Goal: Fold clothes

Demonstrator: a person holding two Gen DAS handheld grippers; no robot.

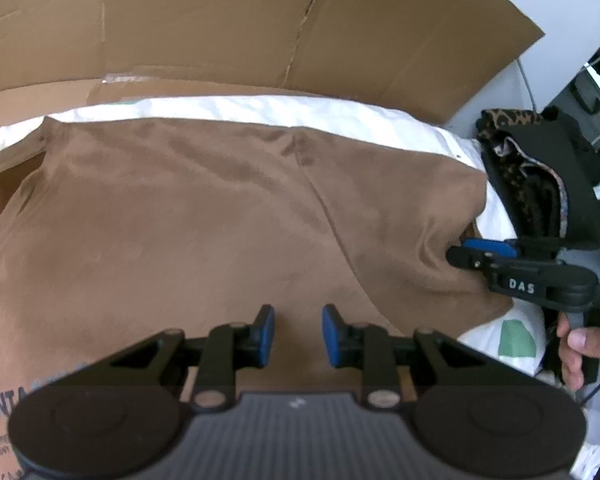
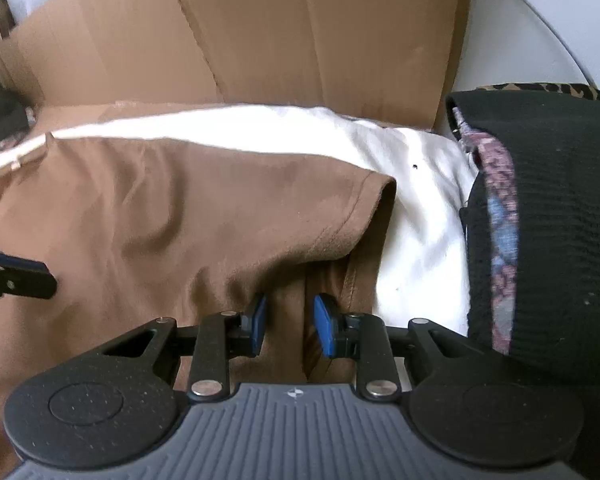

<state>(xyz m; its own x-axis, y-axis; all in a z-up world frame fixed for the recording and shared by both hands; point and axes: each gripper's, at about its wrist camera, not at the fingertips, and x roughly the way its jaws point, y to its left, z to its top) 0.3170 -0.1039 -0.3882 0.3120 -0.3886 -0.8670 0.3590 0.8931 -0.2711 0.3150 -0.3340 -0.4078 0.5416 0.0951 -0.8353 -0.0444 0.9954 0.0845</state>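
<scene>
Right gripper (image 2: 288, 326): jaws parted by a moderate gap, blue pads straddling a bunched ridge of the brown T-shirt (image 2: 160, 216) at the sleeve side; cloth lies between the pads, but they have not closed on it. In the left wrist view the same tool (image 1: 466, 254) meets the garment's right-hand margin, steered by a hand (image 1: 580, 346). Left gripper (image 1: 298, 334): jaws likewise parted, poised over the shirt's near middle with nothing between the pads. The shirt lies spread, largely flat, on a white sheet (image 2: 420, 216) covering the work surface; its short sleeve (image 2: 364, 216), hem rolled up, reaches toward the right edge, and printed lettering (image 1: 4, 404) shows at the near-left corner. Step in hand, as judged: securing the sleeve side for a lengthwise fold inward; equally, the pose fits letting go after smoothing that side. If a fold follows, it calls for a firm pinch through both layers of the bunched cloth and a level carry across the body, with the left tool steadying the middle. Containers: none proper; flattened cardboard panels (image 1: 220, 28) stand along the far edge, holding nothing visible. At the right edge rests a stack of folded garments (image 2: 548, 220), black knit uppermost over patterned and leopard-print cloth.
</scene>
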